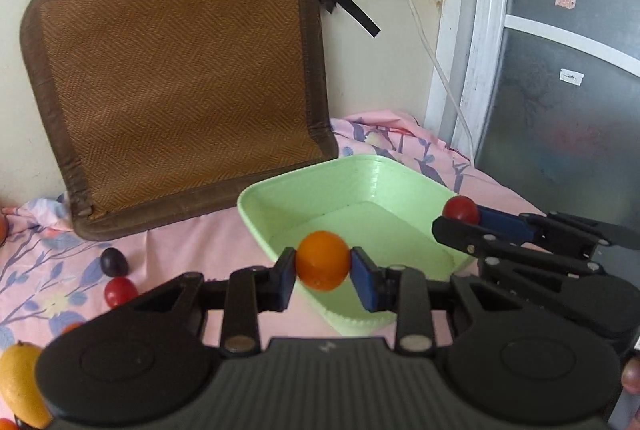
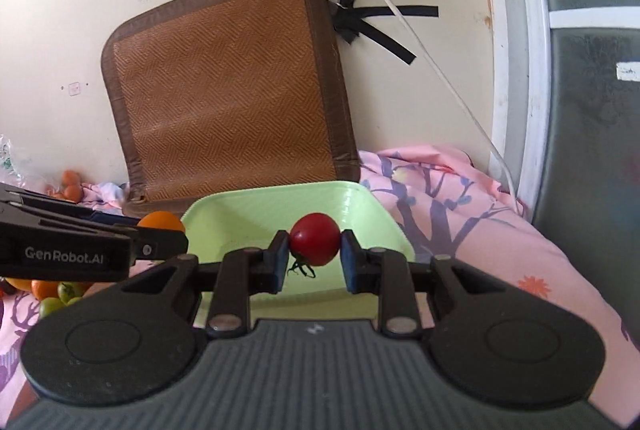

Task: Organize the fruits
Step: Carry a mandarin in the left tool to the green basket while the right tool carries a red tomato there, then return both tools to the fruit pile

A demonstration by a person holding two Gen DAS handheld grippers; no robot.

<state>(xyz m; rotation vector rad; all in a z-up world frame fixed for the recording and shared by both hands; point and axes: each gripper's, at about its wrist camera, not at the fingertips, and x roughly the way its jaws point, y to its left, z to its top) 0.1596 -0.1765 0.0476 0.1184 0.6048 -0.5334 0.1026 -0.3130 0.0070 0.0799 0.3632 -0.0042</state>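
Left wrist view: the left claw (image 1: 323, 272) pinches an orange fruit (image 1: 322, 260) above the near edge of the green tray (image 1: 280, 191); a dark plum (image 1: 114, 262) sits on the pink floral cloth (image 1: 192, 246).

Right wrist view: the right claw (image 2: 314, 257) clamps a red tomato (image 2: 314, 238) over that tray, with "GenRobot.AI" legible on the other gripper's side.

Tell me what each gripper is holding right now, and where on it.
The left gripper pinches the orange fruit across its middle. The right gripper pinches the red tomato by its sides, stem down. Both are over the green tray.
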